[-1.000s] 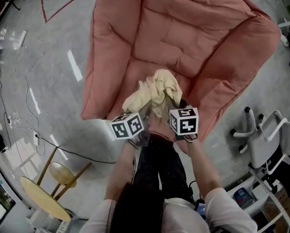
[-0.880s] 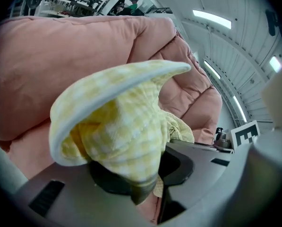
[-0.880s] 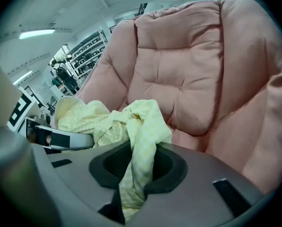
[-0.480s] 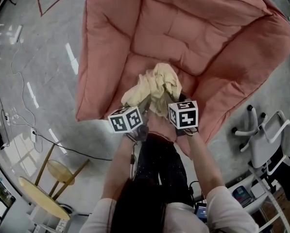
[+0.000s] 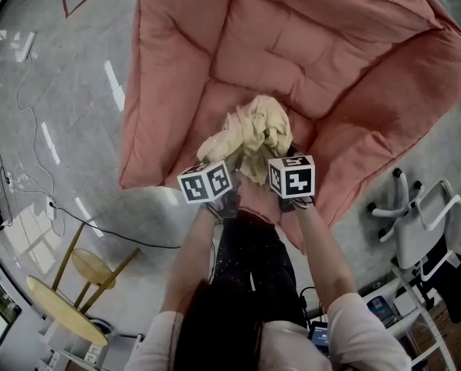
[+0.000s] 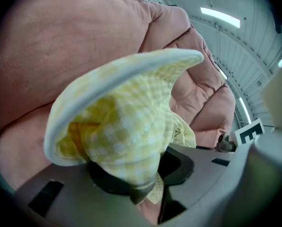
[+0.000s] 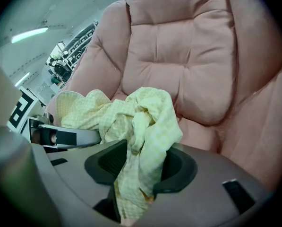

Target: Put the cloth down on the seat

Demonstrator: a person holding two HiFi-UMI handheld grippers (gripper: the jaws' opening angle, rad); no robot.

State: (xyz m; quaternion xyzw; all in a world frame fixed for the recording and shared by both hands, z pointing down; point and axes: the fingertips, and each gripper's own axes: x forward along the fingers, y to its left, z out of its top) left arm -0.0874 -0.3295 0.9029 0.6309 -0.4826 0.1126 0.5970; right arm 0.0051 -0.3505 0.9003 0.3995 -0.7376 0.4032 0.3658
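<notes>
A pale yellow checked cloth (image 5: 253, 134) lies bunched over the front of the pink padded seat (image 5: 292, 52), between my two grippers. My left gripper (image 5: 230, 168) is shut on one end; in the left gripper view the cloth (image 6: 126, 112) bulges out of the closed jaws of the left gripper (image 6: 131, 174). My right gripper (image 5: 282, 161) holds the other end, and its jaws are opening. In the right gripper view the cloth (image 7: 141, 122) hangs loosely between the pads of the right gripper (image 7: 140, 167), with a gap on one side.
The pink seat's thick cushions rise at the back and both sides. A grey office chair (image 5: 423, 222) stands to the right. A round wooden stool (image 5: 60, 308) and a black cable (image 5: 29, 184) lie on the grey floor to the left.
Both grippers have moved a little forward over the seat's front, and the cloth bundle has gone with them.
</notes>
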